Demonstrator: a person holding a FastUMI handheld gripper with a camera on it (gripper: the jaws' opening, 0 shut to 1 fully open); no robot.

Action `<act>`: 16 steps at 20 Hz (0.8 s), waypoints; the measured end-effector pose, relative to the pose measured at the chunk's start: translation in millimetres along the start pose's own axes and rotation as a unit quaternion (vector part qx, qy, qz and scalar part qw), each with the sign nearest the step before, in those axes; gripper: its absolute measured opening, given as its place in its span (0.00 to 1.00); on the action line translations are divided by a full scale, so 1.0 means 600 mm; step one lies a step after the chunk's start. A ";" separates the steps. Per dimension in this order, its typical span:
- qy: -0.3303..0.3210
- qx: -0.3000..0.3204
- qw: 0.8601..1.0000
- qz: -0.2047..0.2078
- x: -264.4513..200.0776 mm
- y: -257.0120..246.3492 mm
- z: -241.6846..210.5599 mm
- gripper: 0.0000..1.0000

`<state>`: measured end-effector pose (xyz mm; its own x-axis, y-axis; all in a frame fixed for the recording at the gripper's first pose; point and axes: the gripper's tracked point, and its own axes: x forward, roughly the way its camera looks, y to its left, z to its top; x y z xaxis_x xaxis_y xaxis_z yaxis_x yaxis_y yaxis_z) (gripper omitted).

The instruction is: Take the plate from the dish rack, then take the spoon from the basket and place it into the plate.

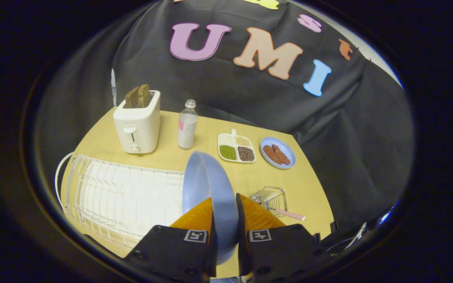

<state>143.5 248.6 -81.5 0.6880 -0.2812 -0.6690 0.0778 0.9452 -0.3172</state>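
Light wooden table (163,157) under me, black cloth wall behind. Left to right: white wire dish rack (120,196), white toaster (138,124), clear bottle (187,125), my gripper (225,208) clamped on the upright pale blue plate (210,177), wire basket (271,200) with its spoon's striped handle (290,214) poking out.

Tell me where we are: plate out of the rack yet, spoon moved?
Done: the blue plate looks lifted from the dish rack. In hand: the gripper is shut on its edge, holding it upright. Left: set it down, then move the spoon from the basket onto it.
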 end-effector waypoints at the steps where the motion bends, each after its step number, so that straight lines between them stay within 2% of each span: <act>1: 0.003 0.028 0.999 0.019 -0.010 0.001 0.004 0.24; 6: 0.007 0.172 0.978 0.117 -0.059 -0.054 0.016 0.25; 9: -0.006 0.239 0.957 0.166 -0.090 -0.129 -0.008 0.25; 13: -0.017 0.319 0.921 0.221 -0.115 -0.243 -0.102 0.25; 16: -0.009 0.353 0.905 0.237 -0.097 -0.302 -0.202 0.24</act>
<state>1.8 73.8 -66.5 0.7765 0.1807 -0.6036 0.2076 0.8312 0.5158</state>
